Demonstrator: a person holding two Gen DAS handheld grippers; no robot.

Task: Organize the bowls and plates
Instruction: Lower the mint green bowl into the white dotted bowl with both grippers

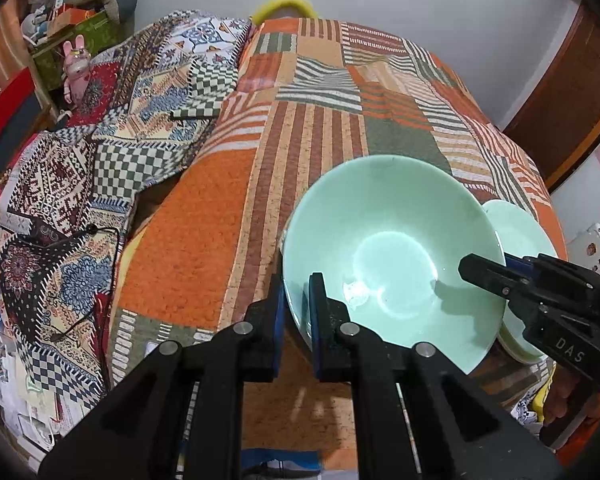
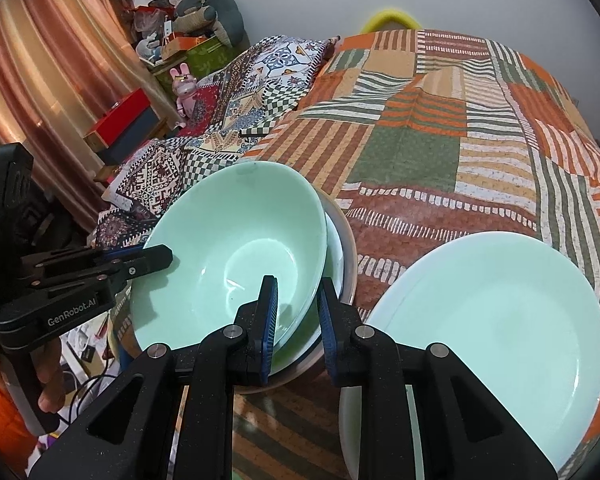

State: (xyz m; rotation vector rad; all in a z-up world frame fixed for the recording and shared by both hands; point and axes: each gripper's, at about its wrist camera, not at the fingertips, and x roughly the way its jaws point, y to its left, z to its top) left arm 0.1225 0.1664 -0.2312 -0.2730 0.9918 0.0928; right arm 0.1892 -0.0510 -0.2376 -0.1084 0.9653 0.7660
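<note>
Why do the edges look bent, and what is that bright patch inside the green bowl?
Left wrist view: fisheye lens curves the bedspread and darkens the corners; lamp glare shines in the green bowl, where the right gripper casts a shadow. Right wrist view: same bending, softer glare, everything reasonably sharp.

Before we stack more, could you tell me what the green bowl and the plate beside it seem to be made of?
Green bowl: probably glazed ceramic or opal glass, judging by its glossy surface and bright lamp glare. Plate: apparently the same material, in the same pale green with a softer sheen.

A bed (image 2: 440, 152) under an orange patchwork cover bears stacked green bowls (image 2: 236, 248) beside green plates (image 2: 500, 312)
</note>
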